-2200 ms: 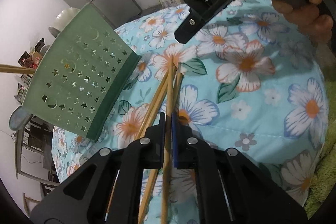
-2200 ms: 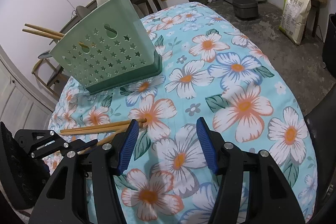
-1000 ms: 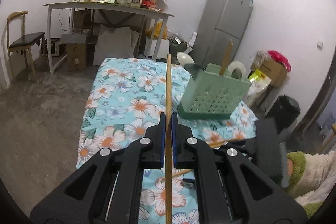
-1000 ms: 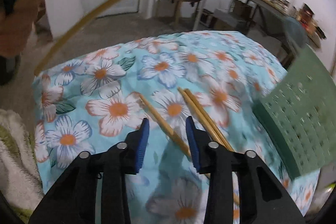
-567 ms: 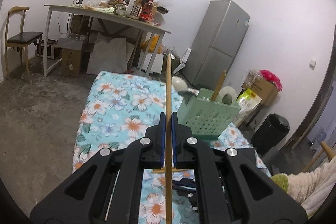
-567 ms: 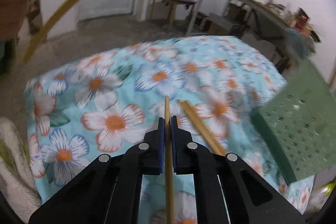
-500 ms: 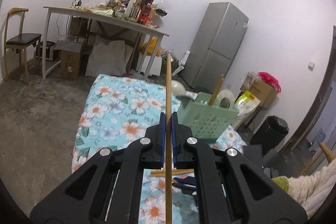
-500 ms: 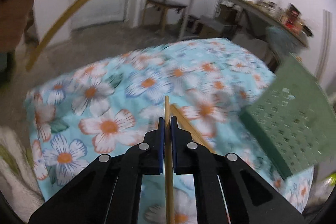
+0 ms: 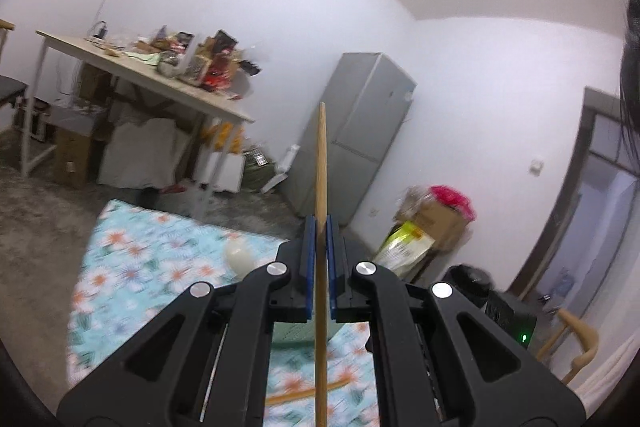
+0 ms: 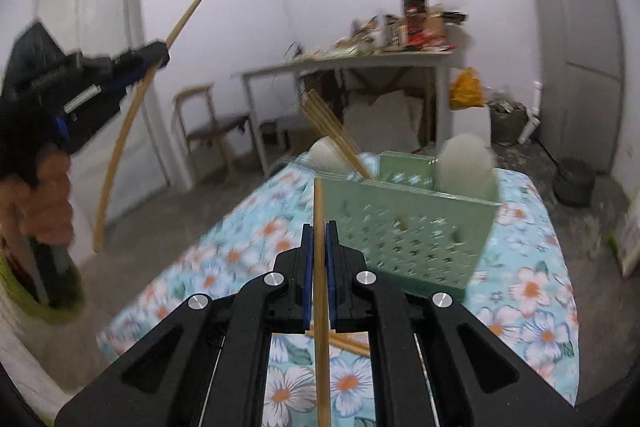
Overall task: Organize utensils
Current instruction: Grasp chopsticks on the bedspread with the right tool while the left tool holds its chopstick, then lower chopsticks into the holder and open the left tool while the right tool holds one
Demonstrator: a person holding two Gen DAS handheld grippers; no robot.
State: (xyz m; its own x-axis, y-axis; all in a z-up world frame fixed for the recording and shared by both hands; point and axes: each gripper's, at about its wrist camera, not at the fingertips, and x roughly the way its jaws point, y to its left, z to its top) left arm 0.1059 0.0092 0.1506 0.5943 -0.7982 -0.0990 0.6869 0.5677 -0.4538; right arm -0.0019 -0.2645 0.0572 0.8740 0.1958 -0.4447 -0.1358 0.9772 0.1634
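Above the floral-covered bench (image 10: 532, 291), we had each hand-held gripper clenched on one chopstick: the left hand-held gripper (image 9: 319, 227) and right hand-held gripper (image 10: 319, 231). Ahead stood the green utensil basket (image 10: 408, 227), chopsticks already inside. We judged it best to tip each stick upright over the compartment before releasing.

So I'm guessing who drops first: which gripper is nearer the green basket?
Right, probably. The right gripper, shut on a chopstick, faces the green basket just ahead. The left gripper, shut on its own chopstick, is raised off to the basket's left.
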